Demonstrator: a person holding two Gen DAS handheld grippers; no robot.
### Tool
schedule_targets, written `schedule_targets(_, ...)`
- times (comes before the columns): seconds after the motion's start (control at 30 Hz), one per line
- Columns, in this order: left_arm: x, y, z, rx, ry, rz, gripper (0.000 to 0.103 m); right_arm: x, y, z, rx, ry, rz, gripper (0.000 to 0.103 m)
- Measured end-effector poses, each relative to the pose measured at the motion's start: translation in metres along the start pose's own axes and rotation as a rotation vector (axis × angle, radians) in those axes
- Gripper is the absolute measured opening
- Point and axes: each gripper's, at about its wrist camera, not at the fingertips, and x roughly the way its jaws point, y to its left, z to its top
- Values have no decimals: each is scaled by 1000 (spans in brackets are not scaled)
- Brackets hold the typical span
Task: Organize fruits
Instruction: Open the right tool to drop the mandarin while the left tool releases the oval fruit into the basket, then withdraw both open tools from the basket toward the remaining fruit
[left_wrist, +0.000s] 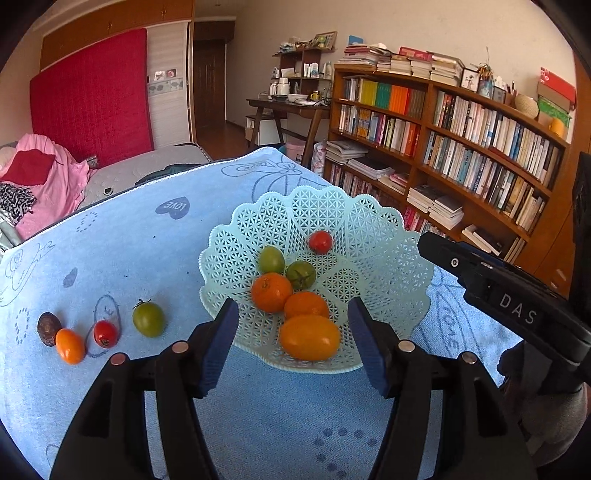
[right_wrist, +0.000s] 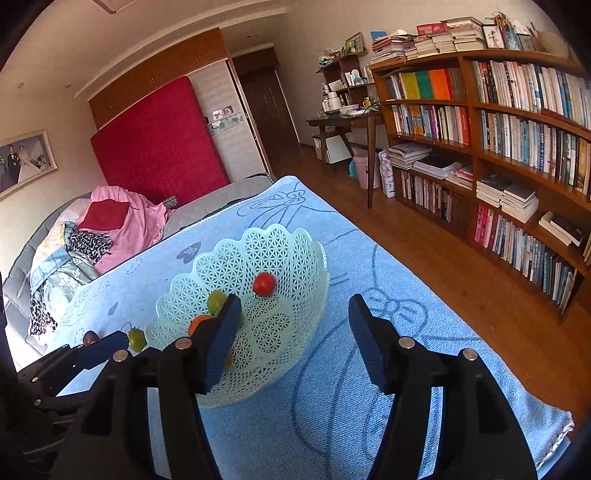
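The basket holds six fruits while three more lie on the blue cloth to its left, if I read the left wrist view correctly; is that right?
Not quite: four fruits lie on the blue cloth, not three: a dark fruit, a small orange one, a red tomato and a green tomato. The basket does hold six. The left wrist view shows it.

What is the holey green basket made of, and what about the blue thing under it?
The basket looks like moulded plastic, pale mint with a slight sheen: its lattice holes and scalloped rim are stiff and regular. The blue cloth beneath looks like soft, matte terry towelling, going by its fuzzy surface and printed outlines, though the weave is hard to make out.
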Motion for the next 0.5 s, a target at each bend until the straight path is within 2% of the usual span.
schedule_targets(0.33, -5, 24, -3, -60, 6, 90, 62, -3, 3, 0, -7, -3, 11, 63)
schedule_targets(0.5, -4, 33, -4, -81, 19, 108, 62, -2, 4, 0, -11, 0, 16, 63)
